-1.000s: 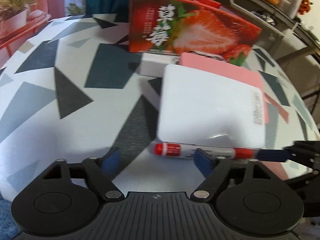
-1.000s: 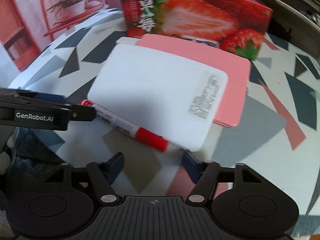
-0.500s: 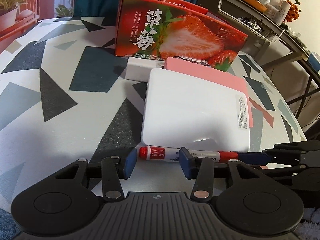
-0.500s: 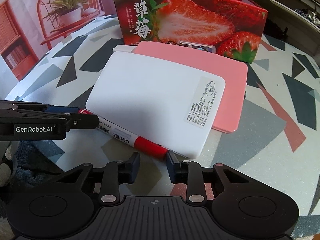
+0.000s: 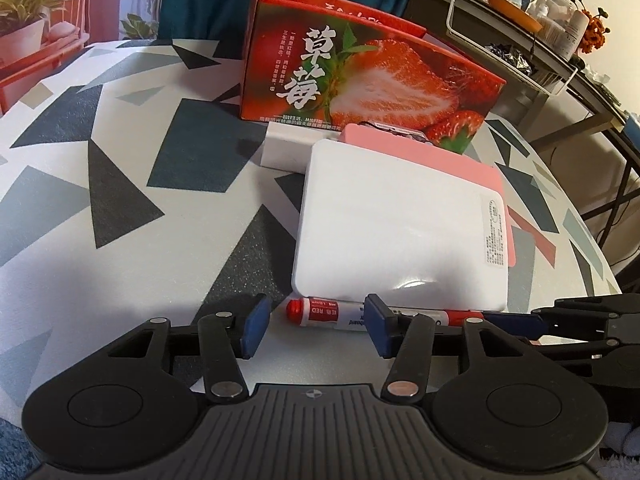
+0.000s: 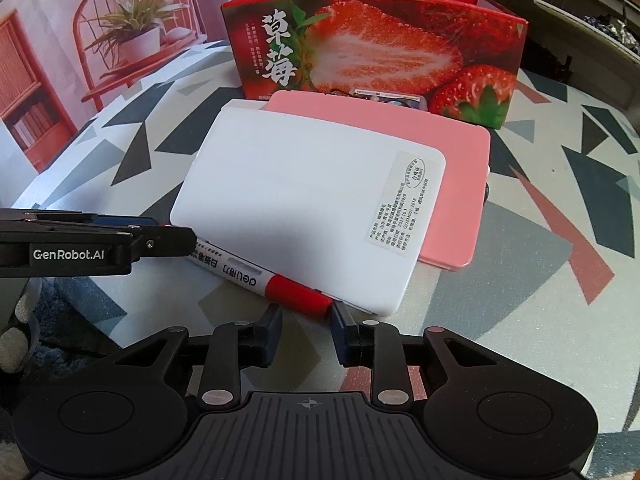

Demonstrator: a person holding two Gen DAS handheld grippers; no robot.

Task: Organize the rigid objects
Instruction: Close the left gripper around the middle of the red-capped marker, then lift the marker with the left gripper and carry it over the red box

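A red-capped whiteboard marker (image 5: 332, 314) lies crosswise on the table against the near edge of a white flat case (image 5: 400, 232). My left gripper (image 5: 316, 330) straddles the marker's red butt end lengthwise. Its jaws are opening, and a gap shows between the left pad and that end. In the right wrist view the marker (image 6: 240, 276) runs diagonally, and my right gripper (image 6: 306, 312) is shut on its red cap. The left gripper (image 6: 188, 240) reaches in from the left there. The right gripper (image 5: 508, 318) comes in from the right in the left wrist view.
The white case (image 6: 304, 200) overlaps a pink case (image 6: 460, 184). Behind them stands an open strawberry-printed box (image 6: 380, 48), with a small white box (image 5: 284, 152) at its foot. The patterned table (image 5: 120, 160) drops off close under both grippers. A metal shelf (image 5: 520, 36) stands far right.
Both grippers narrowed around the marker's ends. The right one closed onto the red cap; the left one closed in, then widened slightly. The marker has hardly shifted.
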